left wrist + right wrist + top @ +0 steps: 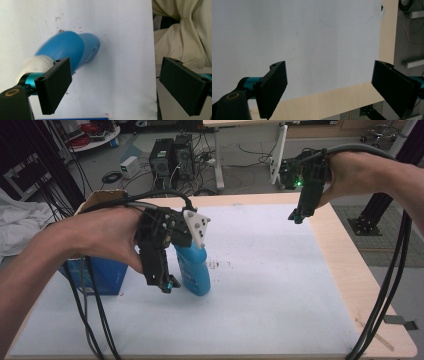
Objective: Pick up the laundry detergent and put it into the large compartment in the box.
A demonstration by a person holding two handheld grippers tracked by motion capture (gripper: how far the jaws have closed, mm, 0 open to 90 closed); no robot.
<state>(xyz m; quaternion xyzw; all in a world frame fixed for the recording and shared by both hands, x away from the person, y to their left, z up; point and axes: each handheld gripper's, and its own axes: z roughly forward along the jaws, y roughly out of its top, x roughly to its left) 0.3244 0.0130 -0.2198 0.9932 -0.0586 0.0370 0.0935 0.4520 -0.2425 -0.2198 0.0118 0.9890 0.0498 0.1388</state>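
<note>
A blue bottle with a white cap stands on the white mat, left of the middle. My left gripper hangs just beside it, pointing down. In the left gripper view my left gripper is open and the bottle lies outside the jaws, beyond the left one. My right gripper is held high over the far right corner of the table. It also stands open, with bare mat and the wooden table edge between its jaws.
A blue box sits on the mat's left edge behind my left hand, and an open cardboard box stands farther back. Small dark specks mark the mat. Cables trail from both grippers. Computers and wires lie on the floor beyond the table.
</note>
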